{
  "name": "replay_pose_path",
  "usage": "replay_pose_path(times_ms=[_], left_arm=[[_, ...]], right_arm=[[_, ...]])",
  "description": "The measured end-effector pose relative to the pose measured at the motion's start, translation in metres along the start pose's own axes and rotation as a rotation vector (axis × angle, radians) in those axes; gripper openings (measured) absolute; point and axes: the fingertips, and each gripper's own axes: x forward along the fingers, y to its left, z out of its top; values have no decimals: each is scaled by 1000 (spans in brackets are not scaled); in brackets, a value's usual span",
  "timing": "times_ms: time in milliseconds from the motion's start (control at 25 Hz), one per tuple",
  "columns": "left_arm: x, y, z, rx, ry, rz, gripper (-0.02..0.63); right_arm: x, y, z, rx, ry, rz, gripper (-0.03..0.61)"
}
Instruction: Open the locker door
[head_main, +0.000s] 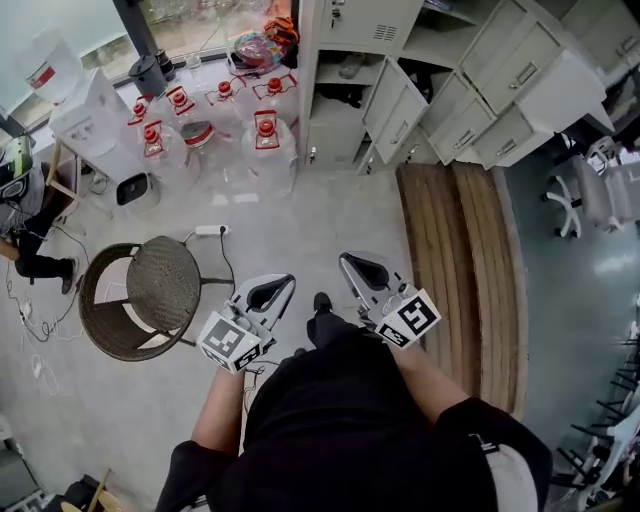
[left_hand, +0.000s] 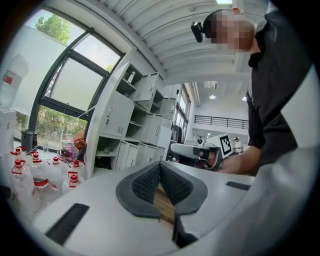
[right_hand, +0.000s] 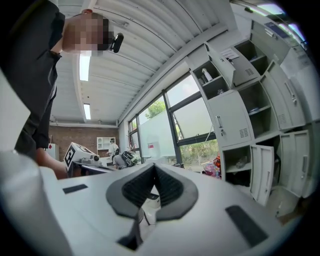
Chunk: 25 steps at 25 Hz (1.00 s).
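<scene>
Pale grey locker (head_main: 338, 140) at the top middle and upper right of the head view, well apart from both claws. Rows of small boxes with metal handles and little vents. Several doors swung wide open, dark shelves inside; one top door (head_main: 368, 20) shut flat. Left claw (head_main: 284, 283) low in the middle, pressed shut, nothing in it. Right claw (head_main: 347, 260) just beside, also pressed shut and empty. Clear water jugs (head_main: 265, 135) with red caps left of the locker. Round woven chair (head_main: 163, 285) at the left.

Two hand-held grippers, left (head_main: 283, 284) and right (head_main: 348, 262); seven red-capped water jugs (head_main: 266, 140); one wicker chair (head_main: 160, 285); one power strip (head_main: 212, 230).
</scene>
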Motion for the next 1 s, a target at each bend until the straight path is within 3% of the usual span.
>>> replay_pose_path(times_ms=[320, 680, 1000], left_arm=[[81, 58, 63, 52, -23, 59, 15], [137, 129, 89, 63, -27, 128, 15], [158, 187, 83, 10, 7, 139, 15]], right_arm=[[39, -101, 32, 7, -26, 50, 11], [103, -181, 43, 10, -46, 120, 11], [159, -221, 14, 80, 13, 132, 11]])
